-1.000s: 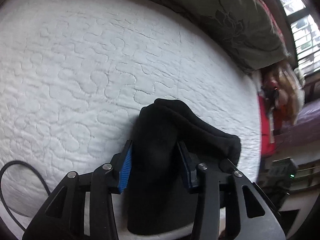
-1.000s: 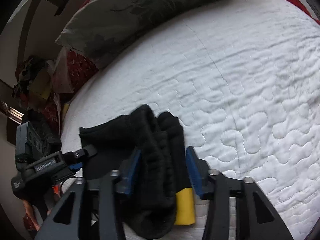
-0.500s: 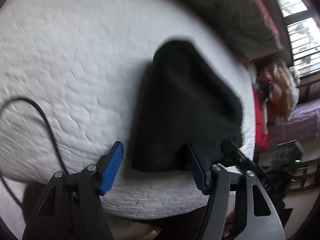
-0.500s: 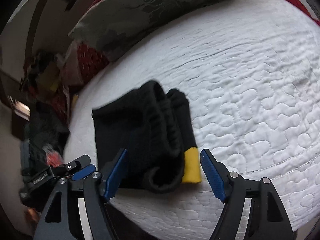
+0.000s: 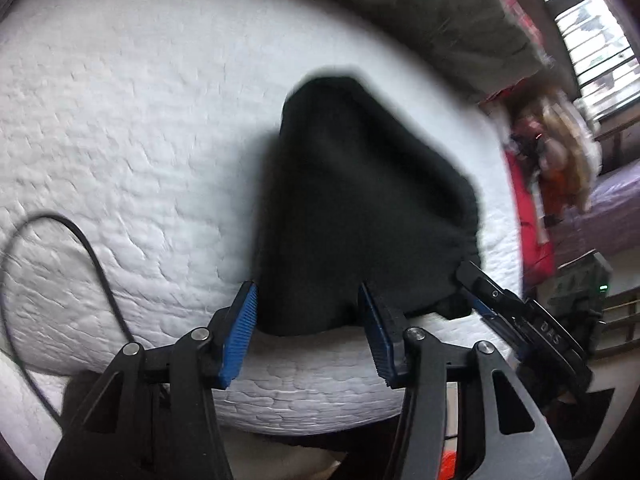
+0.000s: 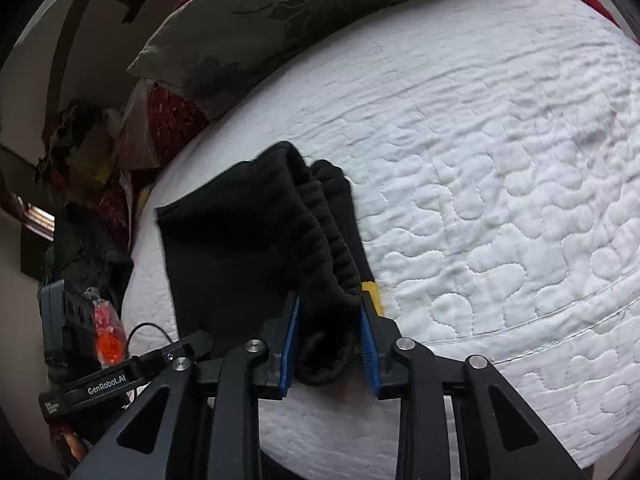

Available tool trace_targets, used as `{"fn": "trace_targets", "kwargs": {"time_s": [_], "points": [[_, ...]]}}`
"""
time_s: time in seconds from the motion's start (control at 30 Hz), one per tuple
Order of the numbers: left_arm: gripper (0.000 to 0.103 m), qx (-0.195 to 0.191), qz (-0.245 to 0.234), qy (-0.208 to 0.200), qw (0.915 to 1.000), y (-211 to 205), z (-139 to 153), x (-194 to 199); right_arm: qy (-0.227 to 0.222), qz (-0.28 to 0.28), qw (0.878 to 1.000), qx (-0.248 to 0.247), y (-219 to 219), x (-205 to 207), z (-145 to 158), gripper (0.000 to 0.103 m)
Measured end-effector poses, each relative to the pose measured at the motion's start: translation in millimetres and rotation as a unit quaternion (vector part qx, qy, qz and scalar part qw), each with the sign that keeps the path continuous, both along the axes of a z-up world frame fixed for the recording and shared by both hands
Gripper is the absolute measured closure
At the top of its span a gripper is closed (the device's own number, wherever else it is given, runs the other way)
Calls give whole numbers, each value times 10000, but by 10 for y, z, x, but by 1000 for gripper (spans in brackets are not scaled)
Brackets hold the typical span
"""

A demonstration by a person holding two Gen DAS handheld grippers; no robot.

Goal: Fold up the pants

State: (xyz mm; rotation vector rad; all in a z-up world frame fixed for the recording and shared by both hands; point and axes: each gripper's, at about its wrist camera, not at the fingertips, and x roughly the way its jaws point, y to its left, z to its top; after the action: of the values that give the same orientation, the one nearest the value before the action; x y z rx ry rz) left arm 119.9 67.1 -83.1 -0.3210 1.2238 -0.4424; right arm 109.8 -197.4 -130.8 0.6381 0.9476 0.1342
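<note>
Pants (image 6: pixel 256 248) lie folded on quilt (image 6: pixel 500 160); right gripper (image 6: pixel 328 344) closing, apparently pinching waistband.

White lettering reading "GenRobot.AI" stood along the side of the left claw (image 6: pixel 192 350), seen in the right wrist view. A smaller white label sat below it on the same body, too small to read. In the left wrist view, the right claw (image 5: pixel 476 292) bore pale letters that looked like "DAS", blurred and uncertain.
</note>
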Motion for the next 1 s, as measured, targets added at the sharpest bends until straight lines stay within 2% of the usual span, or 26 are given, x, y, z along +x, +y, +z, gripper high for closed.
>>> {"fn": "trace_targets", "kwargs": {"time_s": [0.1, 0.17, 0.27, 0.43, 0.5, 0.53, 0.57, 0.63, 0.67, 0.8, 0.9, 1.0], "points": [[51, -10, 210, -391, 9990, 68, 248, 163, -187, -181, 9991, 327, -107, -11, 171, 55], [41, 79, 243, -476, 9985, 33, 316, 367, -374, -389, 9978, 390, -210, 34, 279, 37], [41, 396, 163, -406, 9983, -169, 275, 657, -357, -384, 9981, 308, -202, 228, 347, 35], [41, 728, -121, -239, 9970, -343, 74, 806, -129, -281, 9995, -67, -16, 540, 283, 35], [41, 866, -304, -91, 9957, -505, -49, 861, -105, -265, 9995, -108, 21, 620, 228, 41], [42, 859, -294, -77, 9958, -557, -76, 879, -90, -230, 9997, -48, 16, 650, 189, 52], [50, 756, -238, -63, 9968, -563, -75, 866, -62, -223, 9997, -57, 9, 660, 172, 59], [52, 427, -62, -63, 9991, -546, -9, 849, -70, -192, 9998, -51, 0, 687, 155, 67], [56, 349, -3, -93, 9993, -562, -10, 858, -72, -189, 9998, 16, -42, 676, 157, 70], [57, 597, 37, 81, 9982, -638, -153, 905, -110, -396, 9988, 271, -187, 599, 117, 72], [57, 718, 49, -20, 9974, -662, -109, 866, 45, -468, 9983, 330, -207, 590, -80, 72], [55, 860, 46, -173, 9961, -633, -31, 805, 33, -534, 9981, 299, -194, 569, -61, 70]]}}
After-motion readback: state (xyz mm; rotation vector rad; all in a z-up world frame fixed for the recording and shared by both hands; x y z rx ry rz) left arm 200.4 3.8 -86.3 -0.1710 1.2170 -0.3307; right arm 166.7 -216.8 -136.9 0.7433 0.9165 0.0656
